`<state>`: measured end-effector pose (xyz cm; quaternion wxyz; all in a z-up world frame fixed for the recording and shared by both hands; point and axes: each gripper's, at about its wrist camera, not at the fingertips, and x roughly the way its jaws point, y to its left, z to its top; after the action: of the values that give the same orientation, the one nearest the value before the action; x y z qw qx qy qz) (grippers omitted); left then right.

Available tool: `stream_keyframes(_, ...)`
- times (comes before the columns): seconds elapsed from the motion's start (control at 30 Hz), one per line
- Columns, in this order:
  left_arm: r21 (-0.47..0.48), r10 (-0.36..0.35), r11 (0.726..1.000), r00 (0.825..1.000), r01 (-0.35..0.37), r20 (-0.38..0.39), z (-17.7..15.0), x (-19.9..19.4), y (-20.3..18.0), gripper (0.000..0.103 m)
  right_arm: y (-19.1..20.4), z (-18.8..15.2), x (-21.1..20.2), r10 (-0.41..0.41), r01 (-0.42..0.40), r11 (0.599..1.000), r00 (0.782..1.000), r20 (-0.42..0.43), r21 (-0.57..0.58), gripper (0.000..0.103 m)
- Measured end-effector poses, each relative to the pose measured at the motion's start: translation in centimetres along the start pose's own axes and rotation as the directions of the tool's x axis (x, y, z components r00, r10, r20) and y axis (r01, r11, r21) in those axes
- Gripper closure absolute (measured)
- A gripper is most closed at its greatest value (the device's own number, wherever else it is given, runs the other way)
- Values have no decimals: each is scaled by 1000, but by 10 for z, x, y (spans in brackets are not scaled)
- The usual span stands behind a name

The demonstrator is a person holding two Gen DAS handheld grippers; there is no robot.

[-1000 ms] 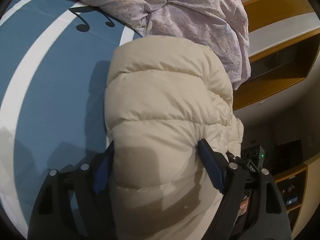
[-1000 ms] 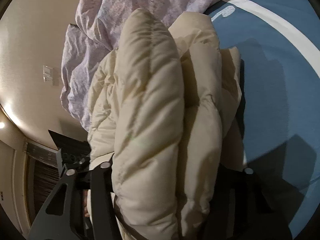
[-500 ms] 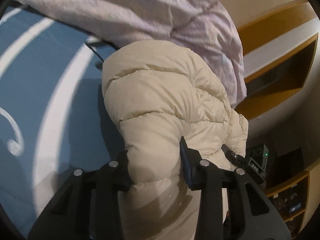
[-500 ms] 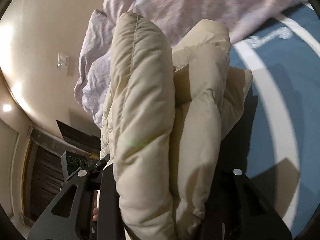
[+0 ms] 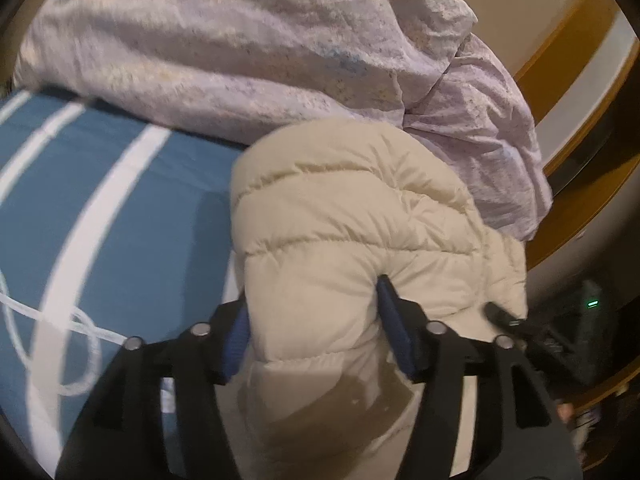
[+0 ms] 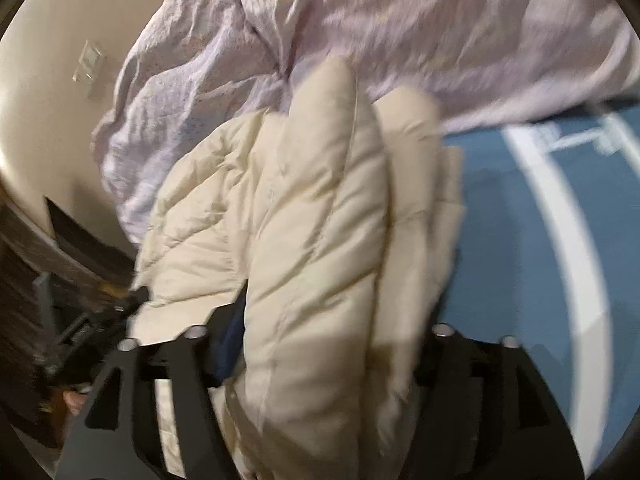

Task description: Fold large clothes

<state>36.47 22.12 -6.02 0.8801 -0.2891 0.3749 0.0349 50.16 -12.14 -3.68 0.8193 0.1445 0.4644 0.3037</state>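
Both grippers, left point(image 5: 312, 320) and right point(image 6: 332, 332), are clamped on the cream puffer jacket point(image 5: 352, 216), whose bundled length runs toward twelve o'clock, blue bedsheet point(image 5: 120, 216) below.

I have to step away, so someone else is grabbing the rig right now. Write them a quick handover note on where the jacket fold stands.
Left claw: shut on the cream puffer jacket, fingers pinching a thick padded fold.
Right claw: also shut on the jacket, gripping several stacked layers.
Position: the jacket is bunched between both claws, over the blue striped bed cover, right up against the lilac duvet.
Done: jacket gathered into layers.
Left: lay it flat on the cover, square up the fold, release both claws. The right view is motion-blurred, so check the layer alignment yourself.
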Motion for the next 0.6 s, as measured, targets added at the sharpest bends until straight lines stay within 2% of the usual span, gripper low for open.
stream_keyframes(0.1, 67, 75, 995, 996, -77, 38, -1, -10, -8, 28, 0, 2, -30, -111, 113, 993, 990, 91, -17, 30)
stream_keyframes(0.17, 102, 98, 989, 994, -104, 57, -1, -17, -13, 25, 5, 4, -45, -148, 154, 988, 978, 144, -31, 30)
stream_keyframes(0.3, 199, 159, 963, 980, -180, 120, -4, -26, -41, 21, 30, 1, -59, -122, 145, 981, 977, 173, -126, 31)
stream_keyframes(0.47, 286, 223, 920, 958, -268, 178, -9, -20, -71, 17, 77, -4, -26, -174, 223, 925, 968, 179, -307, 31)
stream_keyframes(0.6, 298, 276, 902, 947, -314, 164, -10, -1, -74, 17, 69, -10, 8, -251, 285, 898, 957, 142, -336, 31)
